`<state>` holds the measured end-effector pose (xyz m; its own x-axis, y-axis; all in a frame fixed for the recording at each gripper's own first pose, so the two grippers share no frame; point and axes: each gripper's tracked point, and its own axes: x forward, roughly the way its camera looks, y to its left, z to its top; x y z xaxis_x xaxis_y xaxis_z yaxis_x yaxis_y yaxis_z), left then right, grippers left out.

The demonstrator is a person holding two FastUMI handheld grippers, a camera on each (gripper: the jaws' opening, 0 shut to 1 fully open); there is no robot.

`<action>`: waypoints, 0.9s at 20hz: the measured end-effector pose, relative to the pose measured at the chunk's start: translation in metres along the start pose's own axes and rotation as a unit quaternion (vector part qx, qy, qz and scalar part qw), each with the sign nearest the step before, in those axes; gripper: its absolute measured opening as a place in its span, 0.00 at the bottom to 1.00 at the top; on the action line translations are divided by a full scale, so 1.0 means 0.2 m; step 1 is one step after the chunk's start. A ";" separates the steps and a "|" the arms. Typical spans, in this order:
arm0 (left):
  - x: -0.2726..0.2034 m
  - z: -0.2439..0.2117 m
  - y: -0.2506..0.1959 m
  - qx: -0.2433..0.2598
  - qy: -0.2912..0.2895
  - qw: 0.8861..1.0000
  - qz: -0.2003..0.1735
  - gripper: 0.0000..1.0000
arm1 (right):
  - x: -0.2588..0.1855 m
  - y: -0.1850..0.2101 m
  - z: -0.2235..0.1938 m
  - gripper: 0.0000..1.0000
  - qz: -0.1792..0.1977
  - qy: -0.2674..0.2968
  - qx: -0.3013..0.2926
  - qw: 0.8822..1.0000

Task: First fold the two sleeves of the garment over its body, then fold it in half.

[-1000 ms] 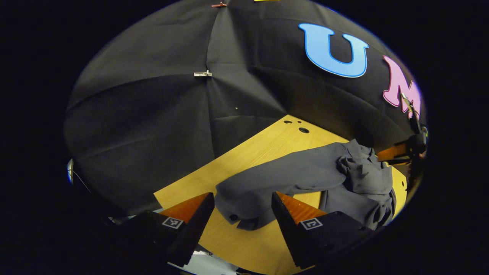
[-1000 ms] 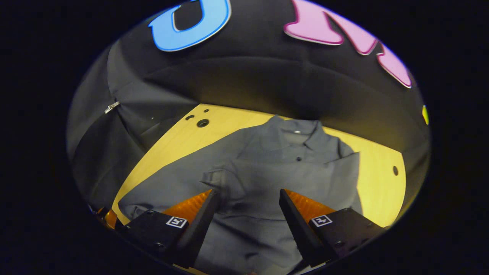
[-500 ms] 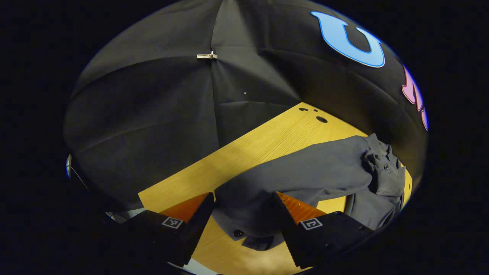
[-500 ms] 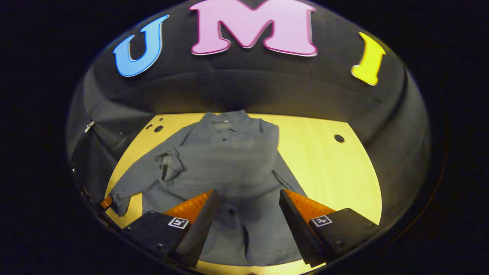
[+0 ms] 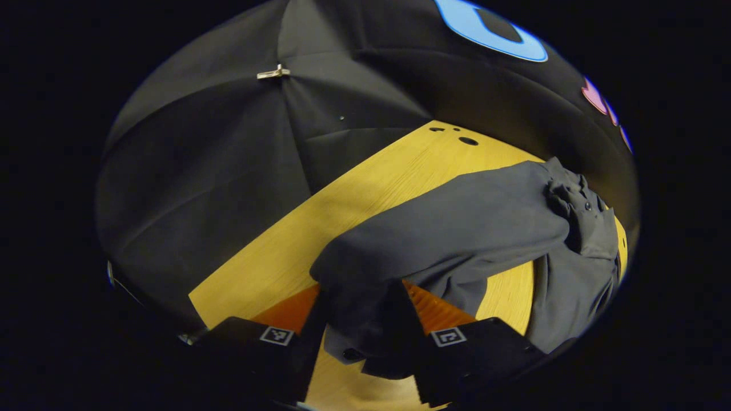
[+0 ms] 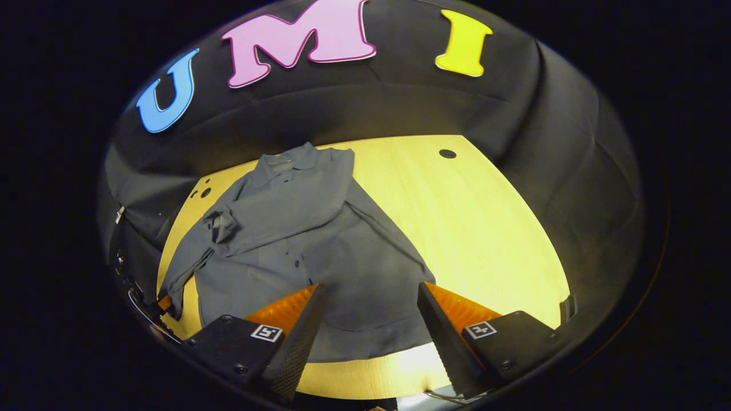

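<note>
Softly creased grey garment [image 6: 297, 240]

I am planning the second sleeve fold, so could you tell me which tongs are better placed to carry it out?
Left. The left tongs are closed on the cuff of the unfolded sleeve, lifted off the table. The right tongs hang open above the shirt's hem, holding nothing.

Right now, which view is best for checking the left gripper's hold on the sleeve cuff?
Left gripper view: the left gripper has the sleeve cuff pinched between its fingers, close up. Right gripper view shows that cuff small at the garment's far edge.
</note>
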<state>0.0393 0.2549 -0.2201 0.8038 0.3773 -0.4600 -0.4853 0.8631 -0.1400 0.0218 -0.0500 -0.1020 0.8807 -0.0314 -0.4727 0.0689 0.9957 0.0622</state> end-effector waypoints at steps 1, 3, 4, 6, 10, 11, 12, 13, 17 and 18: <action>0.01 0.00 -0.03 0.012 -0.001 1.000 -0.013 0.59 | 0.00 -0.01 -0.01 0.99 0.002 0.000 0.003 1.000; 0.00 0.01 -0.06 0.037 -0.002 0.999 -0.018 0.25 | 0.02 -0.02 -0.01 0.99 0.007 0.000 0.001 1.000; 0.00 0.02 -0.08 0.046 -0.003 0.999 -0.018 0.14 | 0.03 -0.02 0.00 0.99 0.012 -0.003 -0.001 1.000; -0.01 0.02 -0.11 0.037 0.019 0.999 -0.024 0.07 | 0.05 -0.02 0.03 0.99 0.023 -0.007 -0.005 1.000; -0.13 0.19 -0.17 -0.031 0.003 0.999 -0.034 0.05 | 0.10 -0.03 0.05 0.99 0.048 -0.004 -0.013 0.999; -0.16 0.24 -0.18 -0.042 -0.001 0.999 -0.031 0.05 | 0.12 -0.04 0.05 0.99 0.052 -0.004 -0.017 0.999; -0.19 0.29 -0.21 -0.050 -0.007 0.998 -0.032 0.05 | 0.14 -0.05 0.05 0.99 0.054 -0.004 -0.021 0.998; -0.22 0.35 -0.25 -0.053 -0.016 0.998 -0.033 0.05 | 0.15 -0.06 0.05 0.99 0.057 -0.005 -0.025 0.998; -0.32 0.59 -0.46 -0.038 -0.060 0.996 -0.062 0.05 | 0.20 -0.11 0.05 0.99 0.067 -0.003 -0.025 0.997; -0.34 0.65 -0.53 -0.038 -0.072 0.994 -0.076 0.05 | 0.21 -0.12 0.05 0.99 0.068 -0.002 -0.022 0.997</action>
<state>0.0803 0.1820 -0.0589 0.9077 0.2937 -0.2997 -0.3750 0.8882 -0.2655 0.0608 -0.0767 -0.1150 0.8826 0.1033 -0.4586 -0.0714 0.9937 0.0865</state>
